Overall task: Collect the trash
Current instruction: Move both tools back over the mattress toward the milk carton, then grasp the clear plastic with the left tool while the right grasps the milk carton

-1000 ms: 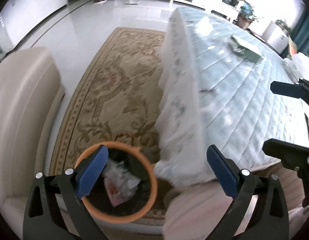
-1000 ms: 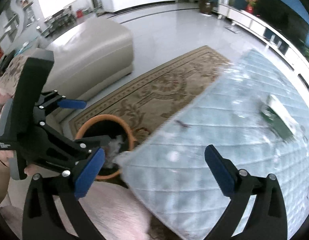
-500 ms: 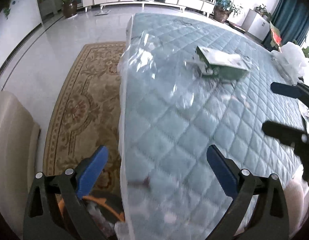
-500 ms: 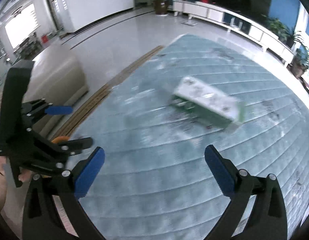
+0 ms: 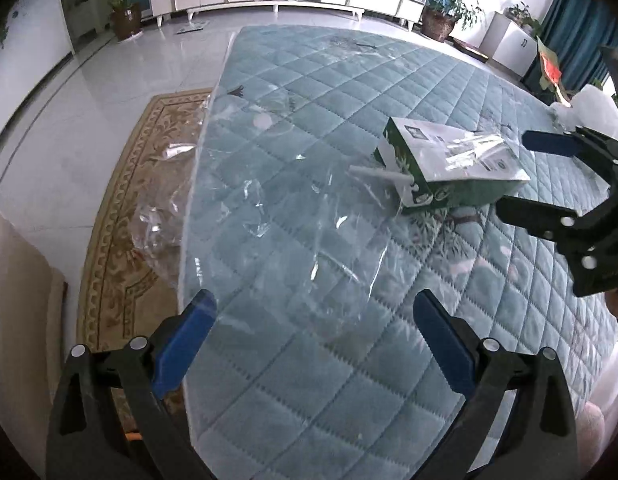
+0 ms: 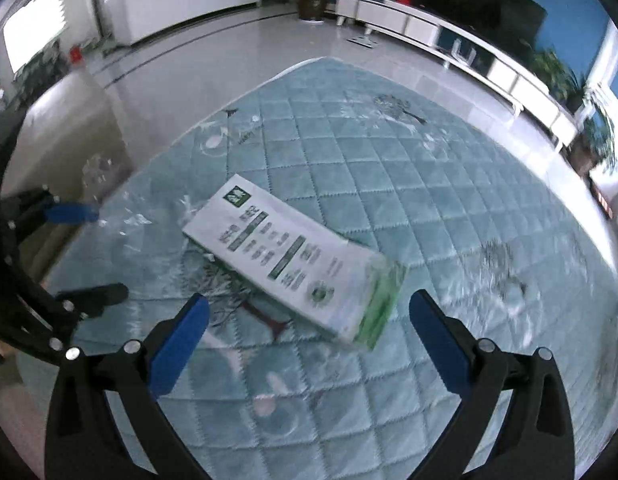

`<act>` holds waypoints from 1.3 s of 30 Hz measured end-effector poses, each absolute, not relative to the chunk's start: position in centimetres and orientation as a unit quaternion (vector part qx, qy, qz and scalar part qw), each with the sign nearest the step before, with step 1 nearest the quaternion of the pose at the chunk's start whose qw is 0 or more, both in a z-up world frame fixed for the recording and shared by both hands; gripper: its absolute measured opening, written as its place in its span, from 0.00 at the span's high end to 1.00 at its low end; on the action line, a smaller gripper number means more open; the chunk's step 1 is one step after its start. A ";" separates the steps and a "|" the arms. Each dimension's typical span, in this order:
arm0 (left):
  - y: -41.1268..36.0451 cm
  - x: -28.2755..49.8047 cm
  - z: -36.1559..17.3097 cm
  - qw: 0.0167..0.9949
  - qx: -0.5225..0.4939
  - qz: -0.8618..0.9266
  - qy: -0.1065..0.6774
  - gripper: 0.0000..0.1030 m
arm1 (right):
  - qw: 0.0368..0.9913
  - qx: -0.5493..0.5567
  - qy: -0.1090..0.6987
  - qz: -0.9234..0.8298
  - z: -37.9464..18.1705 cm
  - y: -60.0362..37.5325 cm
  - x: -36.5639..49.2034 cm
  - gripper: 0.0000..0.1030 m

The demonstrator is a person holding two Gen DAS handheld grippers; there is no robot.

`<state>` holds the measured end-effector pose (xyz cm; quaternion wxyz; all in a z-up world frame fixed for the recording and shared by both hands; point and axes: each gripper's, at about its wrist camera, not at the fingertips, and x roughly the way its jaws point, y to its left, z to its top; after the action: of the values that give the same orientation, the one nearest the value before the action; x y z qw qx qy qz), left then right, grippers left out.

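Both cameras have swung up from the floor and onto the quilted teal table cover [image 5: 389,240] since a second ago. The orange-rimmed bin with wrappers in it, which filled the near left of the left wrist view then, is now gone from sight apart from a sliver of orange at the bottom edge. The green and white carton [image 5: 449,168], a small blurred shape far off a second ago, now lies flat on the cover in the right half of the left wrist view and close in front of the right gripper [image 6: 309,320] in its own view [image 6: 293,256], just beyond its fingertips and between their lines. Neither finger touches it. The right gripper's blue fingers are spread wide with nothing between them, as they were before. The left gripper [image 5: 313,332] is likewise spread wide and empty, hovering over the near left edge of the cover, where a crinkled clear plastic sheet [image 5: 293,216] lies over the quilting and hangs off the side above the patterned rug [image 5: 121,216]. In the left wrist view the right gripper reaches in from the right, near the carton. A white crumpled bag [image 5: 593,108] sits at the far right corner.
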<state>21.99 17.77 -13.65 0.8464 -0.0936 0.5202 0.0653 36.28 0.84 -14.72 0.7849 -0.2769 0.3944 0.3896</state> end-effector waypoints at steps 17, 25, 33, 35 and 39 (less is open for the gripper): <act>16.5 24.0 -13.5 0.859 -0.073 0.075 0.502 0.73 | 0.777 -0.237 0.419 0.406 -16.1 0.6 36.0 0.33; 15.5 22.8 -12.8 0.870 -0.077 0.063 0.483 0.91 | 0.796 -0.167 0.421 0.402 -14.4 -2.3 33.8 0.37; 15.2 20.4 -11.3 0.875 -0.089 0.060 0.473 0.91 | 0.801 -0.136 0.411 0.414 -12.4 -3.4 30.6 0.38; 15.3 19.5 -10.9 0.876 -0.090 0.063 0.470 0.91 | 0.804 -0.136 0.405 0.415 -11.9 -3.4 29.4 0.38; 15.7 17.5 -10.6 0.874 -0.104 0.063 0.471 0.91 | 0.804 -0.150 0.393 0.421 -11.1 -2.8 26.7 0.38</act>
<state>17.53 15.75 -10.58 0.8737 -0.1037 0.4710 0.0635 26.74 -2.84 -11.13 0.8036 -0.1503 0.3926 0.4213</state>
